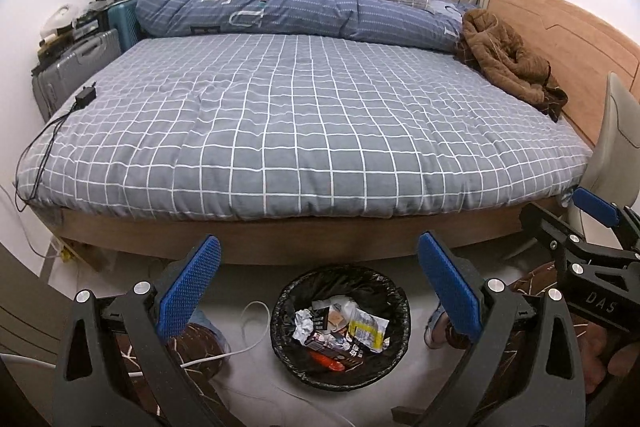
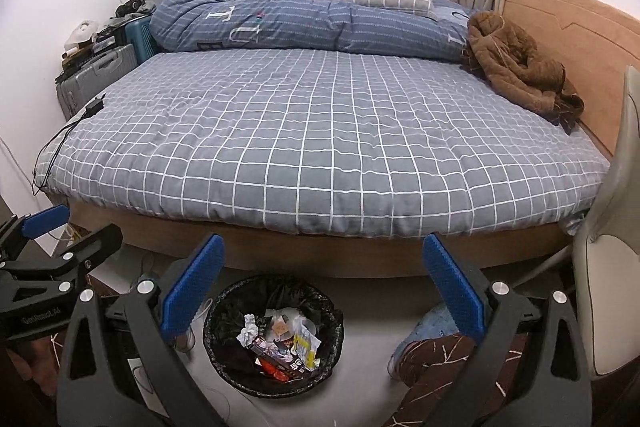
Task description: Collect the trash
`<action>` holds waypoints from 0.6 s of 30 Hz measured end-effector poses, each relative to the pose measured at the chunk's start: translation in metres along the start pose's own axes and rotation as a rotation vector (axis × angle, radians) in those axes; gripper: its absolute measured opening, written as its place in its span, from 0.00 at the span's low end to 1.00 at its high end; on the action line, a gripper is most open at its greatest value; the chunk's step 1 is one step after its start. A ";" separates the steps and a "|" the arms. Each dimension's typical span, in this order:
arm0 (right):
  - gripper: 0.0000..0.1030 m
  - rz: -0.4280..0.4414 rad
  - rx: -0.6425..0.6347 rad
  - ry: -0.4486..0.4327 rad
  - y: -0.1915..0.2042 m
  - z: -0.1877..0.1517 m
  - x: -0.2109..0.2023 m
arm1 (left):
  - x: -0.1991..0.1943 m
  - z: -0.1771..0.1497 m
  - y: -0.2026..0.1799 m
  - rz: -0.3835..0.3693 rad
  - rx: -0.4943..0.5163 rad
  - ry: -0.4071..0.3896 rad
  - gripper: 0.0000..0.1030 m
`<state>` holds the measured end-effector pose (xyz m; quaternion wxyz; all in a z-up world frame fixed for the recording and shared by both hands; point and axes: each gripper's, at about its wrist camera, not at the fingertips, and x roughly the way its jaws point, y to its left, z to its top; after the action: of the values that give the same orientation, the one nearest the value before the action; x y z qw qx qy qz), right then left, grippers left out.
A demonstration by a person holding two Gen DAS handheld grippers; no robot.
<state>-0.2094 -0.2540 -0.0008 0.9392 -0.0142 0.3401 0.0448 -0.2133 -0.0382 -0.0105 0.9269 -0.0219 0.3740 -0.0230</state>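
The trash bin (image 1: 340, 327) sits on the floor against the bed (image 1: 304, 131), wrappers already inside. It lies just below and between your 2 grippers: left gripper (image 1: 320, 283) and right gripper (image 2: 324, 279), both wide apart, holding nothing, about equally near.

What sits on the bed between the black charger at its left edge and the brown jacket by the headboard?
Only bare checked sheet lies between the charger and the brown jacket; both wrist views show this.
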 end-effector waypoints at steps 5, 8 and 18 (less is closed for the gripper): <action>0.93 -0.002 -0.003 0.004 0.000 0.000 0.002 | 0.003 -0.001 0.002 0.000 -0.005 0.008 0.94; 0.93 -0.002 -0.004 0.005 0.000 0.000 0.003 | 0.004 -0.002 0.002 0.001 -0.008 0.011 0.94; 0.93 -0.002 -0.005 0.006 0.000 -0.002 0.004 | 0.008 -0.003 0.004 0.017 -0.023 0.021 0.94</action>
<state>-0.2072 -0.2533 -0.0047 0.9382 -0.0172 0.3429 0.0447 -0.2093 -0.0344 -0.0182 0.9228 -0.0292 0.3839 -0.0108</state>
